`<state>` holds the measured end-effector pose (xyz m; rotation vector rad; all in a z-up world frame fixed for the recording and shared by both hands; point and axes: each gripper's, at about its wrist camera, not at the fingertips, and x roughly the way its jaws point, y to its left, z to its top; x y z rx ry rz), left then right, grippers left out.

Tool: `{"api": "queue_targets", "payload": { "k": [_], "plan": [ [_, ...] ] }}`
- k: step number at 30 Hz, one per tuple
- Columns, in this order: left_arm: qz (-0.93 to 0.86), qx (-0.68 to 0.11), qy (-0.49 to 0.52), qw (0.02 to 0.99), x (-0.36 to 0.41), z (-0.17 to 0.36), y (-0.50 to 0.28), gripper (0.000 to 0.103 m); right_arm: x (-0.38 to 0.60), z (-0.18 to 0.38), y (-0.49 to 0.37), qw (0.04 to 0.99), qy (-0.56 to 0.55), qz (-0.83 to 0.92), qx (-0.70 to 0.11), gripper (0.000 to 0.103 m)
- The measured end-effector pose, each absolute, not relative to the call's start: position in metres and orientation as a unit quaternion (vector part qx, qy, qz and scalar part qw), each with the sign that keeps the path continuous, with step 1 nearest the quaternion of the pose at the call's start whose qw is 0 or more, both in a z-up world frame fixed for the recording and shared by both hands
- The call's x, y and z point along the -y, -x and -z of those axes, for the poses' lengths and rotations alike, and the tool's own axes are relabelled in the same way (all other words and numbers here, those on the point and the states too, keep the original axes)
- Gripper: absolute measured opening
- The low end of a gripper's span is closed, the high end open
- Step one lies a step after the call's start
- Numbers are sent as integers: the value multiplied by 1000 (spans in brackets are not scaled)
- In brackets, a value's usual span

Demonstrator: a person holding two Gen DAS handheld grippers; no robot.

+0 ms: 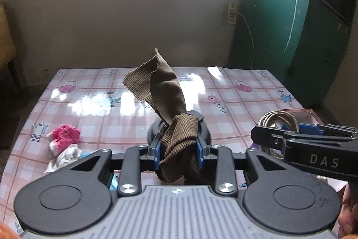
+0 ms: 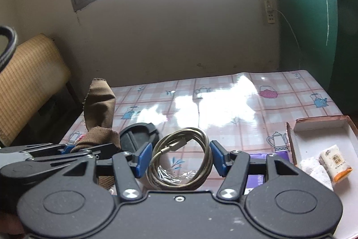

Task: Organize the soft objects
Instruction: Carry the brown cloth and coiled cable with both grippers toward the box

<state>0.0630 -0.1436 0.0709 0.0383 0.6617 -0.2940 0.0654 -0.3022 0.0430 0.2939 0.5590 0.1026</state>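
Observation:
My left gripper (image 1: 179, 150) is shut on a brown ribbed cloth (image 1: 166, 91), held above the table with one end sticking up; the cloth also shows in the right wrist view (image 2: 100, 104). A pink and white cloth (image 1: 63, 145) lies on the table at the left. My right gripper (image 2: 179, 155) is open, its blue pads either side of a coiled grey cable (image 2: 179, 158) without touching it. The right gripper shows from the side in the left wrist view (image 1: 259, 134). A white cloth (image 2: 315, 170) lies in an open box (image 2: 324, 127) at the right.
The table (image 1: 111, 118) has a glossy pink checked cover with teapot prints. A round black object (image 2: 138, 131) lies behind the cable. A small white and orange packet (image 2: 334, 161) is in the box. A purple item (image 2: 259, 176) lies under my right gripper. A chair (image 2: 29, 80) stands at the left.

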Motion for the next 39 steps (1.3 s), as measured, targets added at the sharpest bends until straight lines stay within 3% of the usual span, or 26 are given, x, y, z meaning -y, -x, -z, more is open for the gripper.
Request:
{"api": "queue_targets", "payload": {
  "k": [39],
  "plan": [
    [221,-332,-54,915,229,-58,-60,32,379,-28,-42,943,-179,19,-280,69]
  ]
}}
